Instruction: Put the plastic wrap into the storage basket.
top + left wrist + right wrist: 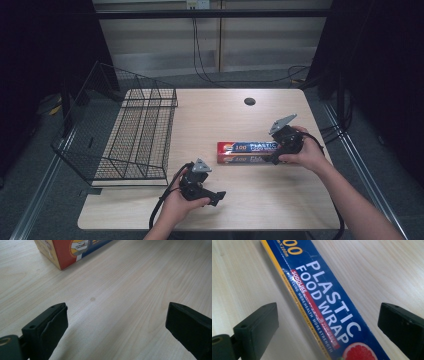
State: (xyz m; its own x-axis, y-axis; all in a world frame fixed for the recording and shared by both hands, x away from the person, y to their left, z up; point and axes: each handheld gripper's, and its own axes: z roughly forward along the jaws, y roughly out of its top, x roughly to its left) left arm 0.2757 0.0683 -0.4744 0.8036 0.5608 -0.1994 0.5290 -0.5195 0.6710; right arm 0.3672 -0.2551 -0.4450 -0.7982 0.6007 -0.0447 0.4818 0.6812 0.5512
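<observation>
Now the right gripper (pixel 328 322), jaws wide, straddles the plastic wrap box (pixel 322 300) mid-frame; centre, then close squarely across its width.

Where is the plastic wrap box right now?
High view: the plastic wrap box lies flat right of table centre, its right end under the open right gripper, right of the wire basket.

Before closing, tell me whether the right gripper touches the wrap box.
Apart. In the right gripper view, table shows between each open jaw and the wrap box.
</observation>
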